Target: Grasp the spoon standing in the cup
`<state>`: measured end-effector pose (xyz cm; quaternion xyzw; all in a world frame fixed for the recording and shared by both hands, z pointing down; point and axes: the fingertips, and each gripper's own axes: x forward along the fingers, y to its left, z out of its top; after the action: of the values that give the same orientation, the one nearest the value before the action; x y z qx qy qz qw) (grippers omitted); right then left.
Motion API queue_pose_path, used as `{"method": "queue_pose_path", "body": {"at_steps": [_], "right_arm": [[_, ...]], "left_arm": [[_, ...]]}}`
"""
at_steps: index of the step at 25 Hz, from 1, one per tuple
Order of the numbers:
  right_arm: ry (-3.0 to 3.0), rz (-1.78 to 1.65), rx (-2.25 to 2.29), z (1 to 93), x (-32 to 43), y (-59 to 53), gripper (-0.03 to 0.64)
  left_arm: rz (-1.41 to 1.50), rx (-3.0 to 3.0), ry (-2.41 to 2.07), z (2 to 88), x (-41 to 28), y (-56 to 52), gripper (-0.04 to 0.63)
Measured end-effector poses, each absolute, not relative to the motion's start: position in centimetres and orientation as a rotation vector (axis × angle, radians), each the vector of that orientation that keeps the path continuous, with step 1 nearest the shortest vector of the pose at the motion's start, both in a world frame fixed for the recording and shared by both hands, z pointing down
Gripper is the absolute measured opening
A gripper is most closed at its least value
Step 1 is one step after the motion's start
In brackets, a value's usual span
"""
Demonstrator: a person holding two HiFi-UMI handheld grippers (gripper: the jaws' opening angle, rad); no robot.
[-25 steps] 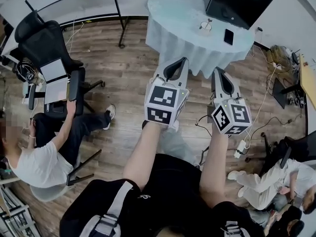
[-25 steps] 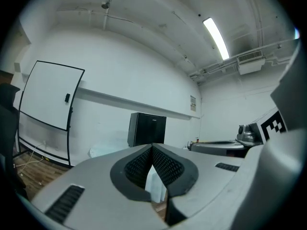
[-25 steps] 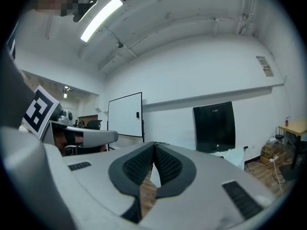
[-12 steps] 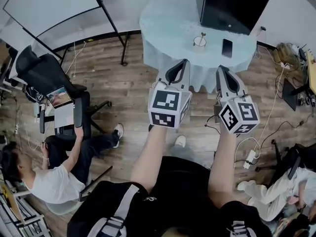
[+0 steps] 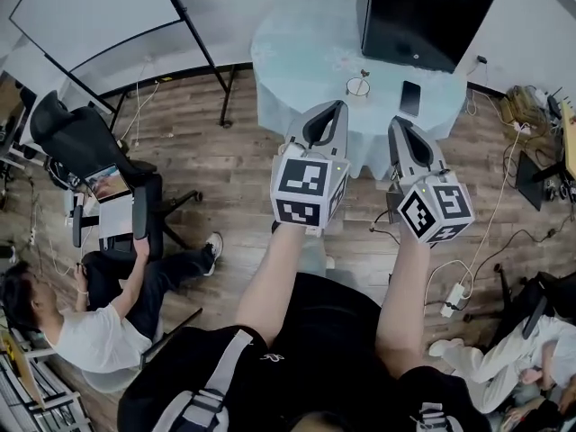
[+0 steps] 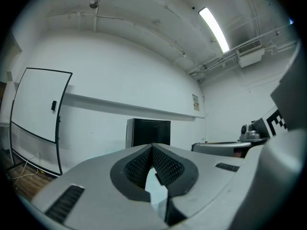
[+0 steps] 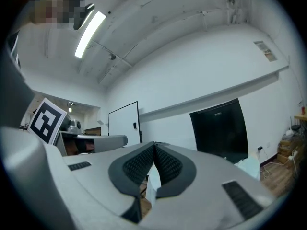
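Closest in, the person's bare forearms reach out over the wooden floor (image 5: 225,160), each carrying a tool. The left gripper (image 5: 337,107) is clenched, its ribbed pads (image 6: 165,165) meeting at the tips with nothing between them. The right gripper (image 5: 395,121) is likewise clamped tight and empty. A seated person (image 5: 85,331) is at 8 o'clock, with an office chair (image 5: 76,138) at 9 o'clock.

Beyond the tips stands a round table (image 5: 301,48) under a pale cloth. On it the cup (image 5: 357,87) sits at 1 o'clock from the left gripper and 11 o'clock from the right, apart from both, with the spoon (image 5: 364,75) upright inside. A phone (image 5: 409,98) lies at the cup's 3 o'clock. Behind it is a black screen (image 5: 423,16), and a whiteboard (image 5: 90,21) is at 10 o'clock.
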<state>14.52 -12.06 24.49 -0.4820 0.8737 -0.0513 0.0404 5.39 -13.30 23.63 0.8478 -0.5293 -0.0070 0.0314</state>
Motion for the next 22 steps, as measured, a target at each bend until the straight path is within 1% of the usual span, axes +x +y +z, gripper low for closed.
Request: {"method": "queue_pose_path", "body": {"at_steps": [8, 14, 18, 22], "right_arm": [[2.588, -0.17, -1.532, 24.1, 19.5, -13.4, 0.003], [2.536, -0.209, -1.585, 25.1, 22.9, -15.8, 0.003], [2.545, -0.25, -1.567, 26.7, 22.6, -18.1, 0.003], [2.587, -0.302, -1.537, 28.7, 21.1, -20.9, 0.005]], "left_arm": [[-0.02, 2.648, -1.608, 23.0, 8.7, -17.3, 0.003], [0.017, 2.701, -1.523, 23.8, 12.5, -19.4, 0.003], [0.048, 2.71, -1.499, 24.9, 13.6, -20.7, 0.003], [0.064, 2.646, -1.525, 26.9, 12.2, -23.6, 0.003]]}}
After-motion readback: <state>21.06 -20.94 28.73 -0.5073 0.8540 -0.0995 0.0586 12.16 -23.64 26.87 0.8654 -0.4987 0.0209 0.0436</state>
